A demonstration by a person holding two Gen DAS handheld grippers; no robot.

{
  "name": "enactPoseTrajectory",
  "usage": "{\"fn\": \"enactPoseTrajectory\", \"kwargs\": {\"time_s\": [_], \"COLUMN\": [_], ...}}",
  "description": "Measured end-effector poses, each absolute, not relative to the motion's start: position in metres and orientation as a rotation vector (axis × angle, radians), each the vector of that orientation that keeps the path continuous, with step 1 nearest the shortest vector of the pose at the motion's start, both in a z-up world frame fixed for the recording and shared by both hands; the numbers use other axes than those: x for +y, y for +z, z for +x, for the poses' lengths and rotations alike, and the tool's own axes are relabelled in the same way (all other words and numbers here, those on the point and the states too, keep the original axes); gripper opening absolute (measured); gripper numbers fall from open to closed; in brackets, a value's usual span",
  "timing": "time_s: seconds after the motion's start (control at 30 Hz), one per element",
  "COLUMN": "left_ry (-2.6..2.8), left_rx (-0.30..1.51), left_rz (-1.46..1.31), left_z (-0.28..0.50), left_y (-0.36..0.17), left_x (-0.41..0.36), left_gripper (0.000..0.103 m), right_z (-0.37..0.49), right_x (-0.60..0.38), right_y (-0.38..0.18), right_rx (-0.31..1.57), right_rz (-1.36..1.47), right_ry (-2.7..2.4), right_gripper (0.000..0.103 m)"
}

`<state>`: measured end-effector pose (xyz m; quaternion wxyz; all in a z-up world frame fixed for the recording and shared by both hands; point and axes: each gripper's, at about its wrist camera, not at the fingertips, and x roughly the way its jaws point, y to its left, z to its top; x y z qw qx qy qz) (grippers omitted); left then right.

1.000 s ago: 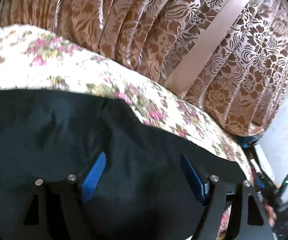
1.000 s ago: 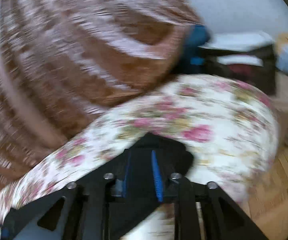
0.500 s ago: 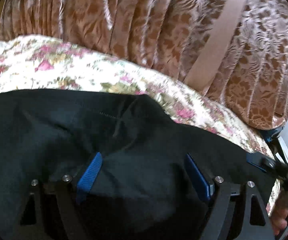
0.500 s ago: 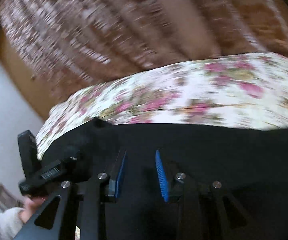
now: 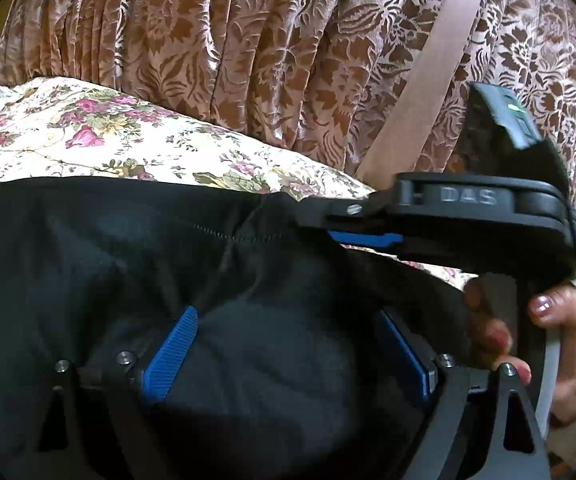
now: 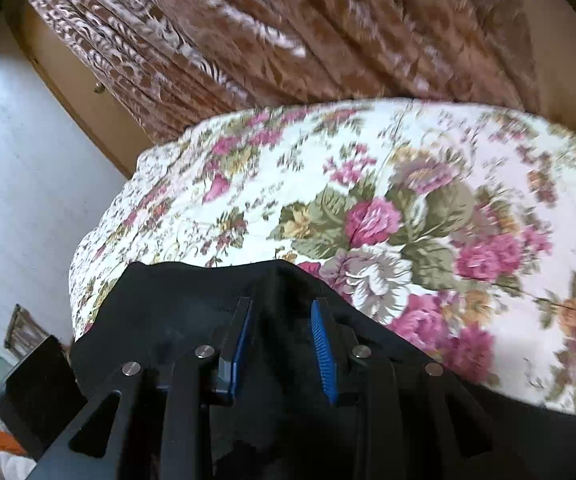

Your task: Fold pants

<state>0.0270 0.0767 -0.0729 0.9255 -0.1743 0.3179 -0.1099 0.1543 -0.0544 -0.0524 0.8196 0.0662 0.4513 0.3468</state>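
Black pants (image 5: 108,264) lie on a floral bedspread (image 5: 100,148). My left gripper (image 5: 288,344) is open, its blue pads wide apart over a bulge of the black cloth. My right gripper (image 5: 327,232) reaches in from the right in the left wrist view and pinches the pants' far edge by the seam. In the right wrist view the right gripper (image 6: 282,320) has its blue pads close together with black pants cloth (image 6: 192,292) between them, over the bedspread (image 6: 407,216).
A brown patterned curtain (image 5: 248,48) hangs behind the bed, with a pale tie-back strap (image 5: 431,76). A white wall (image 6: 20,168) and wooden door frame (image 6: 68,92) lie left. A hand (image 5: 547,320) holds the right gripper's handle.
The right gripper has swung in from the right with the pants edge and now sits close over the left gripper's area. The left gripper has stayed open over the cloth.
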Motion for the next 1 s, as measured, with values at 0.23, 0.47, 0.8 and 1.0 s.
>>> {"fn": "enactPoseTrajectory", "kwargs": {"time_s": [0.23, 0.47, 0.8, 1.0], "left_ry": [-0.187, -0.181, -0.179, -0.174], "left_rx": [0.677, 0.684, 0.695, 0.719], "left_rz": [-0.301, -0.292, -0.286, -0.276], "left_z": [0.031, 0.032, 0.034, 0.036], "left_y": [-0.076, -0.077, -0.079, -0.077], "left_x": [0.07, 0.069, 0.068, 0.068], "left_gripper": [0.09, 0.09, 0.09, 0.09], "right_z": [0.178, 0.184, 0.2, 0.196], "right_x": [-0.05, -0.026, -0.028, -0.028], "right_y": [-0.071, -0.072, -0.094, -0.093], "right_rx": [1.065, 1.046, 1.019, 0.983], "right_rz": [0.19, 0.034, 0.091, 0.089], "right_ry": [0.829, 0.813, 0.758, 0.765], "right_gripper": [0.028, 0.012, 0.007, 0.009]}}
